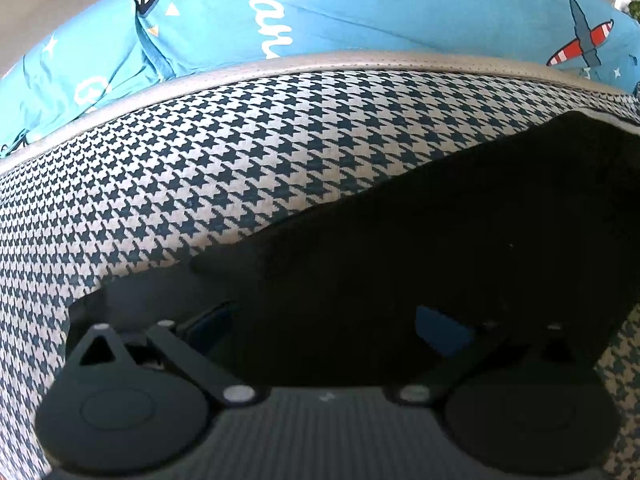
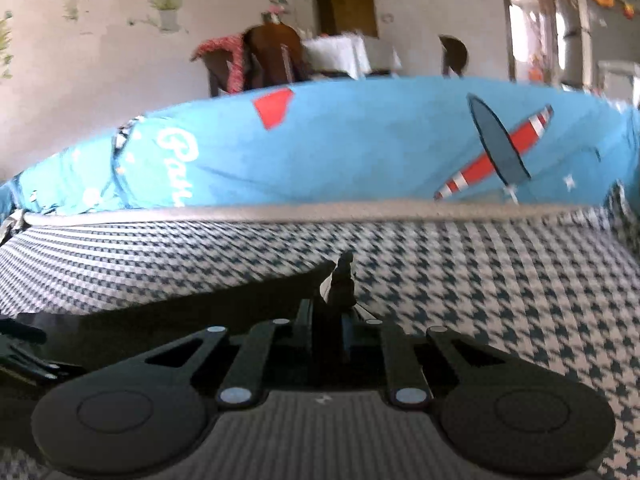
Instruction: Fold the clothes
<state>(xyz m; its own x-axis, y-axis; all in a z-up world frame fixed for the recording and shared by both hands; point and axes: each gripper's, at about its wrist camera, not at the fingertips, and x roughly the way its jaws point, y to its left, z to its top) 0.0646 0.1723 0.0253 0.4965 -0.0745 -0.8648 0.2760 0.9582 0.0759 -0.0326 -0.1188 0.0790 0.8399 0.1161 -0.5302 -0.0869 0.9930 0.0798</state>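
Observation:
A black garment lies spread on a houndstooth-patterned surface. In the left wrist view it covers the space between my left gripper's fingers. That gripper's jaws stand wide apart, with a blue pad showing on each side, and the fingertips are hidden in the dark cloth. In the right wrist view, my right gripper is shut on a small raised pinch of the black garment. The rest of the cloth trails off to the left, low over the houndstooth surface.
A grey piped edge borders the houndstooth surface. Beyond it lies a blue sheet printed with aeroplanes and white lettering. Further back stand wooden chairs, a white-covered table and a doorway.

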